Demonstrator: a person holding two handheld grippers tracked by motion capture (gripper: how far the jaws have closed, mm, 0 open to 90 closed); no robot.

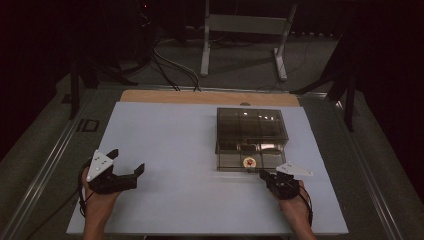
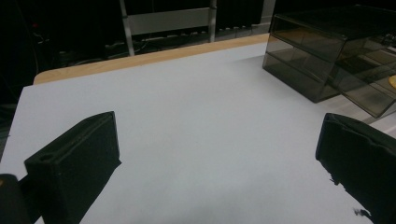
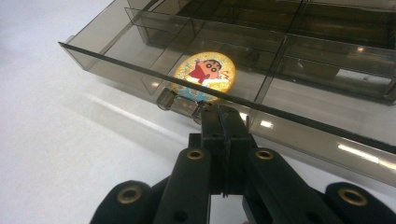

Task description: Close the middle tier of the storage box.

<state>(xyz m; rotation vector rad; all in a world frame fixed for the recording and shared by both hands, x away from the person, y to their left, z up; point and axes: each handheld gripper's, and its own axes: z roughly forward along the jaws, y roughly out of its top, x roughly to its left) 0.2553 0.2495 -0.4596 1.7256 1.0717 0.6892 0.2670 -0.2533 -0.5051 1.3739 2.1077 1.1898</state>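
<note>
— Hands first in the high view, at the near edge: what do the claws show?

— Left gripper [image 1: 127, 165] rests at the near left of the white table [image 1: 165, 145] with its jaws spread and nothing between them. Right gripper [image 1: 263, 175] sits near right, jaws pressed together, tip at the front of the pulled-out drawer [image 1: 248, 161] of the smoky organiser box [image 1: 251, 125].

— And the left gripper view?

— Both jaws stand wide apart over bare table; the box [image 2: 327, 60] lies far right, well apart.

— Right gripper view?

— Closed jaws, nothing between them, tip [image 3: 225, 122] just at the small clear handle [image 3: 180, 103] on the drawer's front wall [image 3: 154, 70]. A round cartoon badge [image 3: 204, 74] lies in the drawer just beyond that wall, straight ahead of the claw.

— So which hand is placed to work?

— I judge the right; the drawer's long front runs crosswise to its jaws, and the slide axis lines up with them.
</note>
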